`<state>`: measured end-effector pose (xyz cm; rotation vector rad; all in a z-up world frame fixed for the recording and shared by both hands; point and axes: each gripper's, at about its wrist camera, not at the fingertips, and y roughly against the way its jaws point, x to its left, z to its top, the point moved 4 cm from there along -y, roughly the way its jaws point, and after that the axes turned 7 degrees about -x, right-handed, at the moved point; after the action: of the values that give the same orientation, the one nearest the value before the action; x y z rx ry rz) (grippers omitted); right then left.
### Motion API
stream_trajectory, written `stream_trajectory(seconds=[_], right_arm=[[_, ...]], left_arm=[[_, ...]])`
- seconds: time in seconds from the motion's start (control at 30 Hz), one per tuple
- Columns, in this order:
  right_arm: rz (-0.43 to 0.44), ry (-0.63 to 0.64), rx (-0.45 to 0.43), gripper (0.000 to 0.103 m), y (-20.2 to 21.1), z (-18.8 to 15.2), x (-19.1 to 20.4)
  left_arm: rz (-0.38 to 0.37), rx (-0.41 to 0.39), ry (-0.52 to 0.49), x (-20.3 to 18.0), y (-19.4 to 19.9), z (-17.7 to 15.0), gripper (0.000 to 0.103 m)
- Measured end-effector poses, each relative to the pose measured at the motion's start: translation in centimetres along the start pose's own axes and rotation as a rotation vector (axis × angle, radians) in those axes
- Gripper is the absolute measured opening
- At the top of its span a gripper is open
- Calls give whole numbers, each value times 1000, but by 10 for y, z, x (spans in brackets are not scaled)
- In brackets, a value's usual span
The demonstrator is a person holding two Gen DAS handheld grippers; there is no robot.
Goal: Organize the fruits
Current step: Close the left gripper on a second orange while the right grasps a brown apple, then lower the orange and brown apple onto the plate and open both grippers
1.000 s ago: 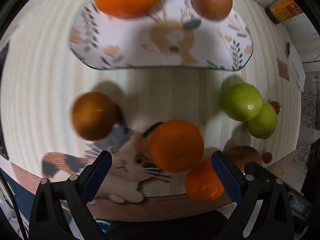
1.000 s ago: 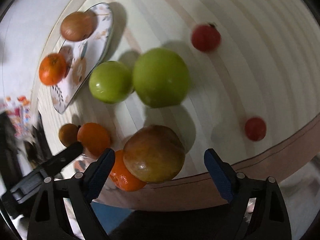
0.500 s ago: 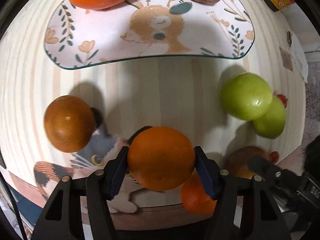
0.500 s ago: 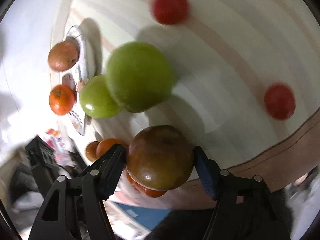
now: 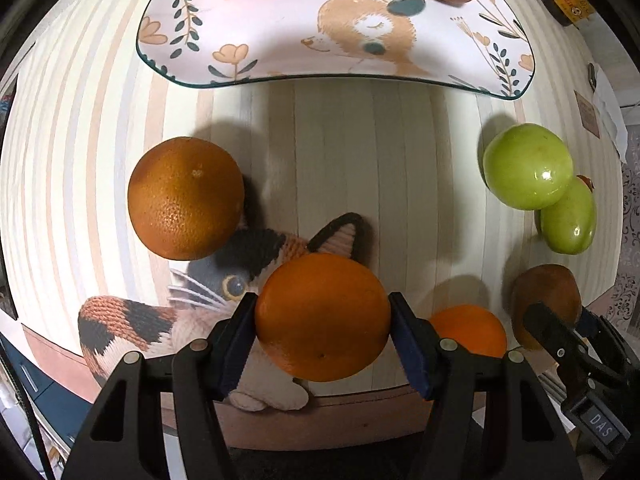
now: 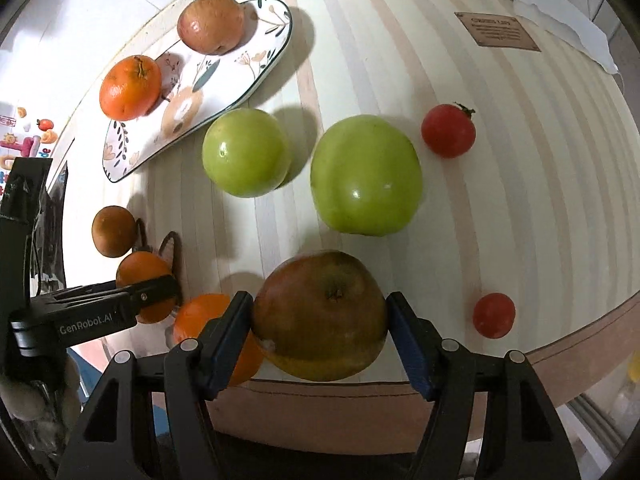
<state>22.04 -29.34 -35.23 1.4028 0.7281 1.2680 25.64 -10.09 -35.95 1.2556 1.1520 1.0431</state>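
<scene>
My left gripper (image 5: 323, 336) is shut on an orange (image 5: 322, 316) near the table's front edge. My right gripper (image 6: 320, 332) is shut on a brown-red apple (image 6: 320, 312), which also shows in the left wrist view (image 5: 546, 300). The patterned plate (image 5: 280, 52) lies at the back and holds an orange (image 6: 130, 87) and a reddish apple (image 6: 210, 24). Two green apples (image 6: 246, 152) (image 6: 366, 174) sit mid-table. A dark orange (image 5: 186, 198) lies at the left. Another orange (image 5: 470, 330) lies between the grippers.
Two small red tomatoes (image 6: 448, 130) (image 6: 493, 315) lie at the right. A brown card (image 6: 496, 32) and white paper (image 6: 560, 20) lie at the far right. A cat picture (image 5: 168, 320) is on the striped cloth. The table edge (image 6: 560, 356) is close.
Both grippers moved in and closed: the left on the orange, the right on the brown-red apple. Both were open a second ago.
</scene>
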Motion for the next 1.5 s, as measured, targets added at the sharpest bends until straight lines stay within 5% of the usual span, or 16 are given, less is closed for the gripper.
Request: stream_trajectory(seconds=[0.37, 0.57, 0.73, 1.03, 1.5], right_arm=[[-5, 36, 10, 70, 2, -1, 22], [62, 78, -108, 70, 49, 29, 51], [66, 114, -214, 70, 63, 79, 76], [-18, 106, -199, 70, -3, 150, 95], [-27, 117, -127, 72, -51, 158, 93]], left_arm=[[-32, -63, 14, 5, 31, 19, 61], [-116, -202, 39, 13, 107, 49, 61], [-76, -271, 55, 34, 136, 94, 61], [-26, -143, 129, 71, 81, 140, 61], [-13, -56, 158, 78, 36, 145, 62]])
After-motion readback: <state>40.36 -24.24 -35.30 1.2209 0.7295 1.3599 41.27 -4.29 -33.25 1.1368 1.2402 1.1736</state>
